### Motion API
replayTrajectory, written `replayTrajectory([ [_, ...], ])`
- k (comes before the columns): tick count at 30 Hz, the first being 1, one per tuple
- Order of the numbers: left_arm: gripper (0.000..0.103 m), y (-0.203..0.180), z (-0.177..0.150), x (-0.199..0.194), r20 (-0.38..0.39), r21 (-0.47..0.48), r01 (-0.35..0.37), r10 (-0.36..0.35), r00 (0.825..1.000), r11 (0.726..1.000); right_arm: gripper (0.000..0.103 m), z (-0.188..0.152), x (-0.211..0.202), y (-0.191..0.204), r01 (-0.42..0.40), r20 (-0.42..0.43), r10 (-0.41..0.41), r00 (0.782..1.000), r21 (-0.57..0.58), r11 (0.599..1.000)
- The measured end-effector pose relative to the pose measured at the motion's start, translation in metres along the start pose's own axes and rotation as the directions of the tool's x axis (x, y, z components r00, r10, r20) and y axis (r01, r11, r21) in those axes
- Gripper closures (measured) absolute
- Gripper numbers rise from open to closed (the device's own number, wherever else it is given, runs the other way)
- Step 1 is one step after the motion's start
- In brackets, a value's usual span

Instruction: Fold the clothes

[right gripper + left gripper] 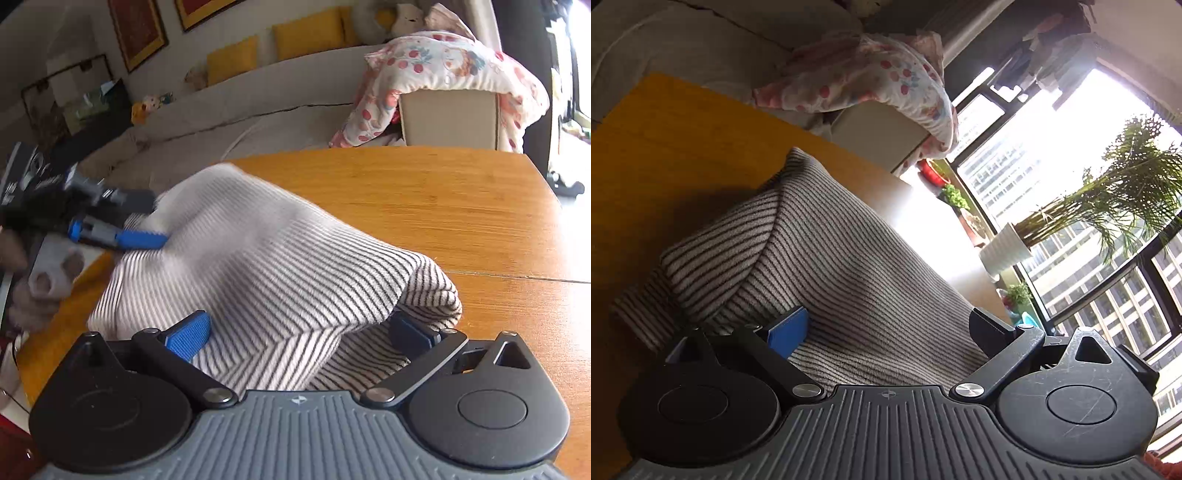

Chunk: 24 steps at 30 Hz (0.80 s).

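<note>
1. Striped knit, grey-white with thin dark lines: the garment (266, 273) lies bunched on the orange-brown wooden table (461, 221), with folds lifted off the surface.
2. Right gripper (299, 332): jaws stand wide apart, with cloth filling the gap between them. The left blue pad (188, 334) presses against the fabric; the right finger sits under a folded-over edge. Whether they clamp the cloth, I cannot tell.
3. Left gripper (890, 328): jaws likewise spread wide, with the garment (827, 258) draped across and between them. One blue pad (788, 332) touches the striped cloth.
4. From the right wrist view, the left gripper (147, 225) meets the garment's far left edge; that part is motion-blurred.
5. Beyond the table: a pale sofa (229, 118) with yellow cushions (310, 33), and a floral quilt (443, 62) draped over a cardboard box (448, 118).
6. The left wrist view shows a bright window (1052, 155) and a palm plant (1108, 192) in a white ribbed pot (1004, 251).
</note>
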<state>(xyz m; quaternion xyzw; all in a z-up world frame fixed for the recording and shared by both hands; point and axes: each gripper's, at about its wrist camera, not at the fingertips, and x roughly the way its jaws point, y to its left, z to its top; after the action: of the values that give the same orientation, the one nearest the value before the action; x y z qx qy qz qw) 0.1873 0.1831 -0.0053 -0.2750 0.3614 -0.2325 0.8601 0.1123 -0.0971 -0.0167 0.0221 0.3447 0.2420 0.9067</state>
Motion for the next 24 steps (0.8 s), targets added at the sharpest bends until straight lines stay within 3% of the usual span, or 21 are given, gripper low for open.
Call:
replayTrajectory([
  [4,0.005,-0.005,0.017,0.012,0.025,0.005,-0.015,0.015,1.0,1.0,0.0,-0.002,-0.021,0.018,-0.061,-0.006,0.061,0.998,-0.068,0.996],
  [8,0.005,-0.019,0.027,0.007,0.027,0.009,-0.038,0.038,0.999,0.999,0.0,0.012,-0.054,0.005,0.018,0.115,-0.009,0.993,-0.075,0.997],
  [11,0.005,-0.03,0.008,0.009,-0.028,0.049,-0.022,0.023,0.999,0.999,0.0,0.024,-0.052,-0.015,0.097,0.158,-0.09,0.983,-0.036,0.995],
  [14,0.004,-0.04,-0.011,0.01,-0.083,0.087,-0.003,0.011,0.996,0.996,0.0,0.03,-0.029,-0.023,0.18,0.152,-0.17,0.974,-0.056,0.982],
  [18,0.004,-0.051,-0.031,0.014,-0.133,0.133,0.018,0.0,0.991,0.991,0.0,0.019,0.016,-0.018,0.287,0.058,-0.281,0.958,-0.158,0.945],
  [24,0.0,-0.058,-0.014,0.047,-0.121,0.163,0.035,-0.016,0.993,0.986,0.0,-0.001,-0.002,-0.008,0.31,0.082,-0.301,0.95,-0.138,0.941],
])
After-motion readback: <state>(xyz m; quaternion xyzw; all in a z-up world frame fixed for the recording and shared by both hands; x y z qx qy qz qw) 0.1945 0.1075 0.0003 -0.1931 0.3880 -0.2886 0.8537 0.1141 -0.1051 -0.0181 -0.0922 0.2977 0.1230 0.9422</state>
